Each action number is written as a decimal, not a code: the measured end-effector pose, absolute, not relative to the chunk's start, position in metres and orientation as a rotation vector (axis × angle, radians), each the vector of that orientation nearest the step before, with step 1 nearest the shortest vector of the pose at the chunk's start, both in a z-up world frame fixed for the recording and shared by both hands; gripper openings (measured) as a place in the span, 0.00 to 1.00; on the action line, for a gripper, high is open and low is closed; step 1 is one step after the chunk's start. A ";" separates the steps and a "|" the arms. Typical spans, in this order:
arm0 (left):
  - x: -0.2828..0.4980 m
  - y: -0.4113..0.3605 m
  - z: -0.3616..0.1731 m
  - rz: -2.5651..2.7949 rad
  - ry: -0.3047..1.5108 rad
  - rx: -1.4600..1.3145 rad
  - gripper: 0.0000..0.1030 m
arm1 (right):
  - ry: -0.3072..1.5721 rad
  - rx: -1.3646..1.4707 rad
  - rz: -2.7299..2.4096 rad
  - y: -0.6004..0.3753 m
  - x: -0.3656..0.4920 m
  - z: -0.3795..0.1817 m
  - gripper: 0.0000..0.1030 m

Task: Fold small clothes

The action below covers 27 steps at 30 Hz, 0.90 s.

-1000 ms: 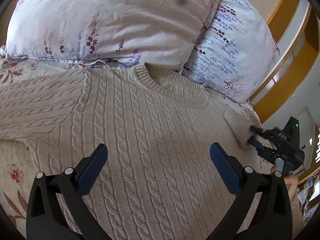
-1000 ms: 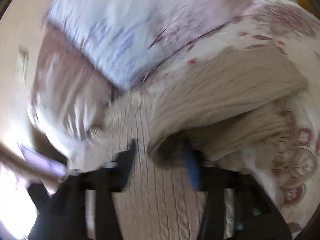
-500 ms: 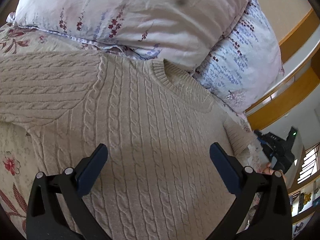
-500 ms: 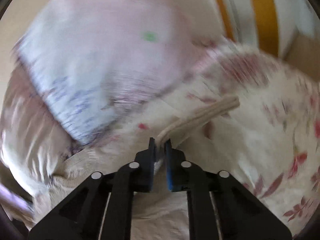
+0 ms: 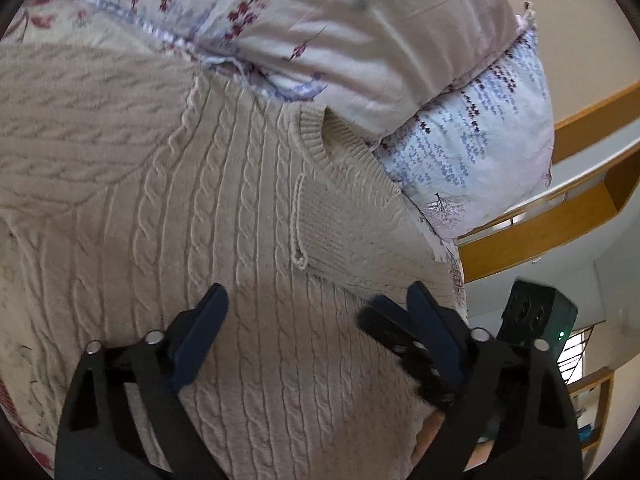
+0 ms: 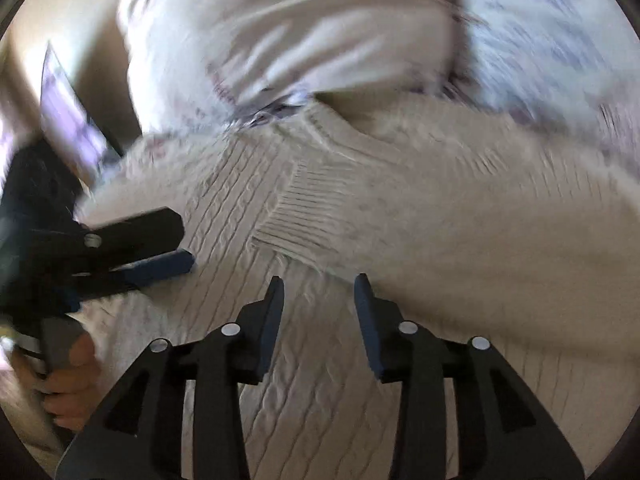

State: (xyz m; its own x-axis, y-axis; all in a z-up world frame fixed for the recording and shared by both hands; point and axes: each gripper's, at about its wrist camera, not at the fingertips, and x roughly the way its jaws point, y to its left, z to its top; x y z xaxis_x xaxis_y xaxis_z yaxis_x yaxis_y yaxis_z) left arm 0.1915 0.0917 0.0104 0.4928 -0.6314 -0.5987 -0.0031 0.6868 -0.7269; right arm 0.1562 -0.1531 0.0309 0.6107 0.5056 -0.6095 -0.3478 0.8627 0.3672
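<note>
A cream cable-knit sweater [image 5: 224, 208] lies flat on the bed, neckline toward the pillows. Its sleeve [image 5: 360, 216] is folded across the chest, and the ribbed cuff [image 6: 296, 220] rests on the front. My right gripper [image 6: 320, 308] hovers just short of that cuff; its jaws are opening with nothing between them. One of its fingers [image 5: 384, 320] shows beside my left gripper [image 5: 316, 320]. The left gripper is over the sweater's lower front, jaws wide and closing a little, empty. It also appears from the side as the left gripper [image 6: 180, 244].
Two floral pillows [image 5: 360, 32] lie against the sweater's neckline. The floral bedsheet [image 5: 16, 288] shows at the left. A wooden bed frame [image 5: 560, 220] runs along the right. A hand [image 6: 68, 380] holds the left gripper's handle.
The right gripper carried the sleeve from the bed's right edge across the chest, then let go and opened. The left gripper rolled and its jaws narrowed slightly.
</note>
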 end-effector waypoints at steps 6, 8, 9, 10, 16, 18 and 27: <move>0.204 0.076 0.001 -0.451 1.064 -0.813 0.59 | 0.711 0.774 0.326 -0.283 0.136 0.015 0.44; 0.208 0.071 -0.002 -0.449 1.081 -0.834 0.52 | 0.676 0.899 0.248 -0.318 0.128 0.004 0.44; 0.212 0.067 -0.004 -0.442 1.088 -0.837 0.49 | 0.662 0.954 0.198 -0.335 0.124 -0.003 0.44; 0.214 0.065 -0.005 -0.434 1.093 -0.838 0.44 | 0.652 0.995 0.164 -0.348 0.121 -0.008 0.44; 0.238 0.052 -0.012 -0.378 1.107 -0.794 0.09 | 0.578 1.042 0.093 -0.372 0.115 -0.008 0.43; 0.245 0.050 -0.011 -0.361 1.102 -0.753 0.08 | 0.566 1.036 0.078 -0.374 0.118 -0.003 0.43; 0.239 0.087 0.014 -0.278 0.995 -0.622 0.07 | 0.557 0.973 0.060 -0.369 0.128 0.000 0.22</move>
